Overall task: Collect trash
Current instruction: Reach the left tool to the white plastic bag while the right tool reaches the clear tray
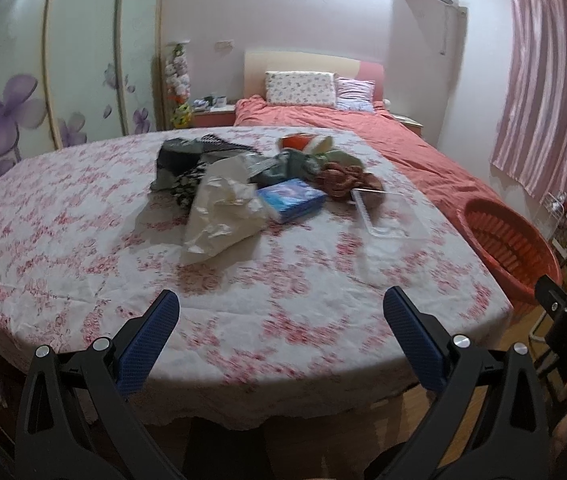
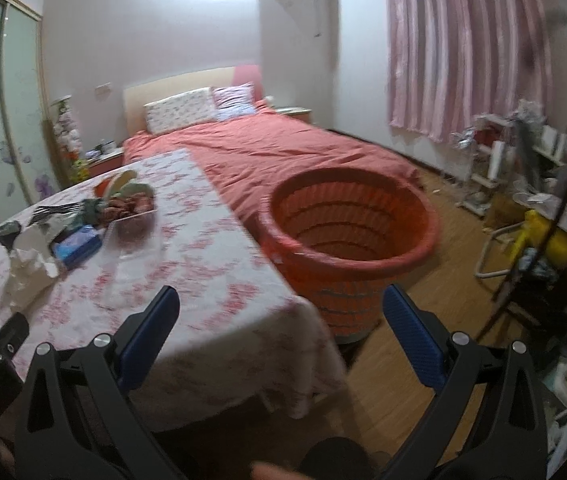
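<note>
A pile of trash lies on the floral-clothed table (image 1: 83, 240): a crumpled white plastic bag (image 1: 223, 212), a blue packet (image 1: 291, 198), a dark patterned wrapper (image 1: 187, 160), a clear plastic tray (image 1: 383, 216) and brown scraps (image 1: 343, 180). An empty orange basket (image 2: 347, 232) stands on the floor at the table's right side; it also shows in the left wrist view (image 1: 511, 248). My left gripper (image 1: 281, 308) is open and empty above the table's near edge. My right gripper (image 2: 281, 308) is open and empty, short of the basket. The pile shows in the right wrist view (image 2: 75, 224).
A bed with a red cover (image 2: 283, 152) stands behind the table. A pink curtain (image 2: 463, 48) hangs at the right. Cluttered shelves and a chair (image 2: 543, 208) crowd the right side over a wooden floor (image 2: 423, 380). A wardrobe with purple flowers (image 1: 23, 100) is on the left.
</note>
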Demonstrator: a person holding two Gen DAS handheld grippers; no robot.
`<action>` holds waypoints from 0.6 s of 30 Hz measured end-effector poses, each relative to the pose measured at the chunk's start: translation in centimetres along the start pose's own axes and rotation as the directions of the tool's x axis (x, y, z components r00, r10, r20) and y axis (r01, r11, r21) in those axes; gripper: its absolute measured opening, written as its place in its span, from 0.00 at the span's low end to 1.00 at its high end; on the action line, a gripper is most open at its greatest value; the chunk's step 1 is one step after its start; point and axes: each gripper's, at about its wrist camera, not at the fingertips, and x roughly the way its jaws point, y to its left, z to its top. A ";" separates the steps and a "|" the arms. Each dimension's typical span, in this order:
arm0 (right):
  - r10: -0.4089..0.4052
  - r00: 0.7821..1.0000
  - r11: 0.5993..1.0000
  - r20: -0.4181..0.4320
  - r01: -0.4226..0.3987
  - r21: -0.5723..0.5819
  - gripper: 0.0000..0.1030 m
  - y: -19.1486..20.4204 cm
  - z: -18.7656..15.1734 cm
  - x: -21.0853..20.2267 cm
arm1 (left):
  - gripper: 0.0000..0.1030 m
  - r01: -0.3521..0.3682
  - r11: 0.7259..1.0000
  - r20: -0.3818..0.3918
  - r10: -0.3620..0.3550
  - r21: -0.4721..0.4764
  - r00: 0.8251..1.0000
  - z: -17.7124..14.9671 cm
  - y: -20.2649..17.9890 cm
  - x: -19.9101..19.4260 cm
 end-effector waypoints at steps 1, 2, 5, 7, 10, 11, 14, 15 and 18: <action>0.030 1.000 0.999 -0.001 -0.030 -0.011 0.96 0.8 0.3 0.3 | 0.98 -0.002 1.000 -0.003 0.002 -0.015 1.000 0.3 0.8 0.3; 0.050 0.999 0.999 -0.004 -0.050 -0.019 0.96 1.4 0.5 0.7 | 0.98 -0.002 1.000 -0.005 0.002 -0.023 1.000 0.5 1.3 0.5; 0.093 0.996 0.995 -0.011 -0.093 -0.034 0.96 3.7 1.4 2.3 | 0.98 -0.010 0.998 -0.008 0.009 -0.055 1.000 1.1 3.0 1.6; 0.099 0.995 0.994 -0.011 -0.100 -0.038 0.96 5.0 1.9 3.3 | 0.98 -0.024 0.997 -0.003 0.024 -0.068 1.000 1.6 4.0 2.1; 0.130 0.991 0.990 -0.032 -0.131 -0.049 0.96 6.9 2.6 5.3 | 0.98 -0.046 0.997 0.010 0.047 -0.060 0.999 2.4 5.0 2.7; 0.138 0.989 0.989 -0.049 -0.141 -0.049 0.96 7.5 2.8 6.1 | 0.98 -0.048 0.997 0.012 0.049 -0.055 0.999 2.5 5.2 3.0; 0.168 0.982 0.984 -0.085 -0.172 -0.051 0.96 9.1 2.8 8.0 | 0.98 -0.061 0.997 0.013 0.062 -0.040 0.998 3.1 5.8 3.8; 0.167 0.981 0.983 -0.099 -0.174 -0.061 0.96 9.9 2.8 8.7 | 0.98 -0.063 0.997 0.008 0.063 -0.039 0.998 3.3 6.0 4.2; 0.154 0.980 0.982 -0.123 -0.165 -0.092 0.96 11.5 2.6 10.3 | 0.98 -0.049 0.998 -0.013 0.048 -0.046 0.999 3.8 6.7 5.4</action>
